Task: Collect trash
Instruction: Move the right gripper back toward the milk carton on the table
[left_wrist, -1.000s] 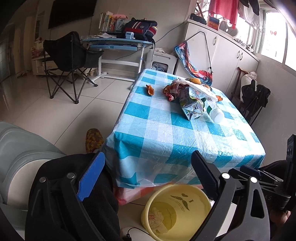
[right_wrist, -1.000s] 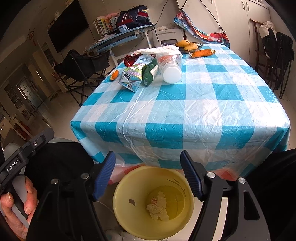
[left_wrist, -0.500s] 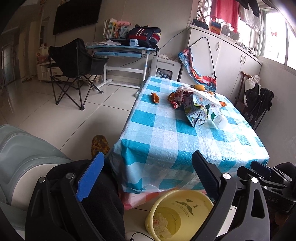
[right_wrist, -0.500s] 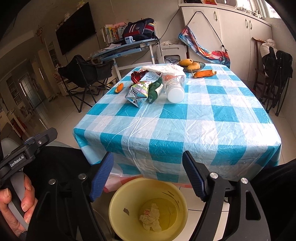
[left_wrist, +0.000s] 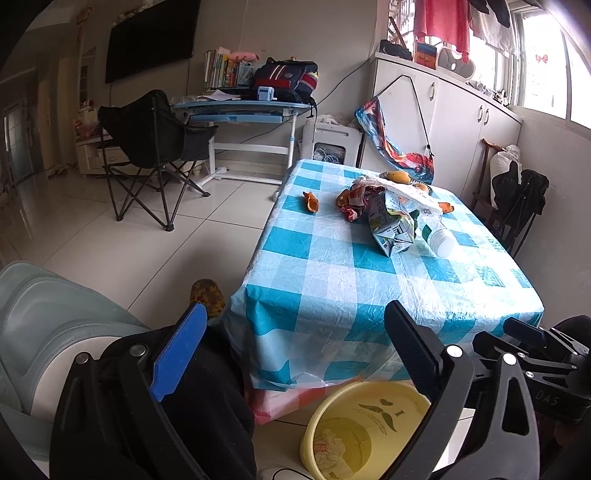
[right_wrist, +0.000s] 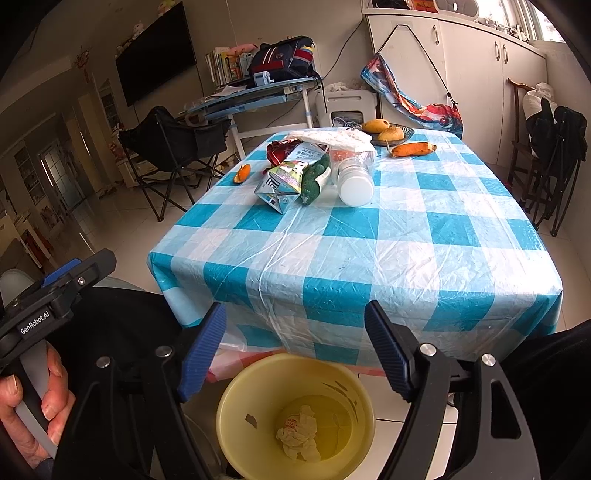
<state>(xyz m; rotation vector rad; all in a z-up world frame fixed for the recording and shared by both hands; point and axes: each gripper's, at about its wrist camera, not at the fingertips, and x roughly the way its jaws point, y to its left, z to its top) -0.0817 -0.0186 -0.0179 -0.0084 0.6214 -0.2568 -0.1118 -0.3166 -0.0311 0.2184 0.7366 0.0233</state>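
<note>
A yellow bin (right_wrist: 295, 417) stands on the floor at the table's near edge, with a crumpled paper (right_wrist: 299, 437) inside; it also shows in the left wrist view (left_wrist: 354, 432). Trash lies far off on the checked tablecloth (right_wrist: 369, 236): a crushed carton (right_wrist: 282, 181), a green wrapper (right_wrist: 314, 181), a plastic bottle (right_wrist: 354, 173), a white plastic bag (right_wrist: 332, 138), orange peels (right_wrist: 242, 173) (right_wrist: 412, 148). My right gripper (right_wrist: 295, 343) is open and empty above the bin. My left gripper (left_wrist: 291, 354) is open and empty, low before the table.
A plate of fruit (right_wrist: 388, 131) sits at the table's far end. A black folding chair (left_wrist: 155, 147) and a blue desk (left_wrist: 243, 110) stand at the back left. White cabinets (left_wrist: 461, 122) line the right wall. A dark chair (right_wrist: 554, 147) stands at the right.
Both grippers have drawn back and up from the table, so the table and bin look smaller and farther. Both stay open and empty.
</note>
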